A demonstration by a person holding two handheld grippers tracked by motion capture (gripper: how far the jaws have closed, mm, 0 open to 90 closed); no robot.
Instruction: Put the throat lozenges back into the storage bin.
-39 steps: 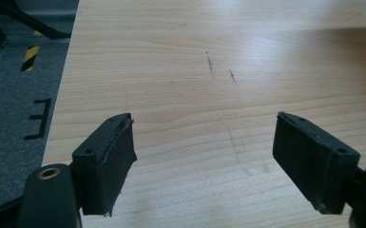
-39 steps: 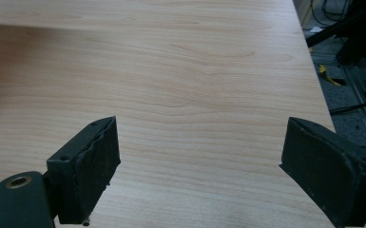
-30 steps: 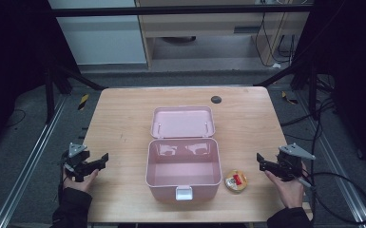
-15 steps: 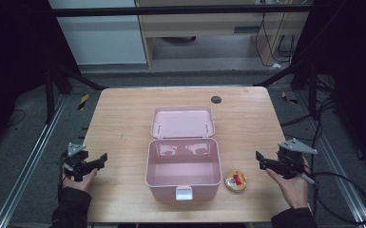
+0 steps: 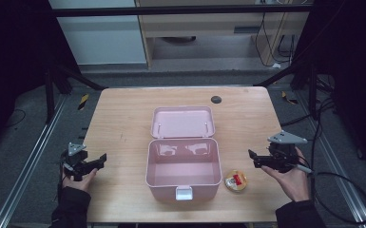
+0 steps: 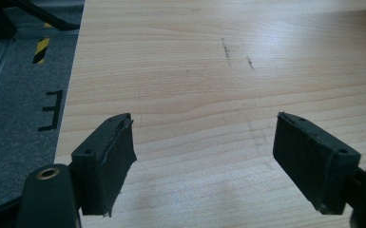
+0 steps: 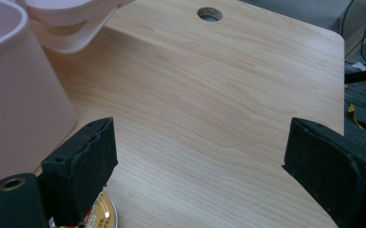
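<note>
Though just beside the small round tin, not touching it: right gripper, held above the table in an open palm, jaws spread wide and just been opening, bare wood alone between the pads. Tin flat on the wood, a little below the jaw tips and toward the box side of them when seen from above. From the right gripper's own camera, same gripper with the tin peeking out beneath the left-hand jaw at the bottom edge, outside the gap. Beyond the tin, farther from those jaws: pink box, open and hollow, lid thrown back flat behind it, its wall close by the same left-hand jaw. Across the box, well apart from the tin: left gripper, low by the table's near edge, jaws likewise wide apart, gripping nothing, pointed over bare scuffed wood.
</note>
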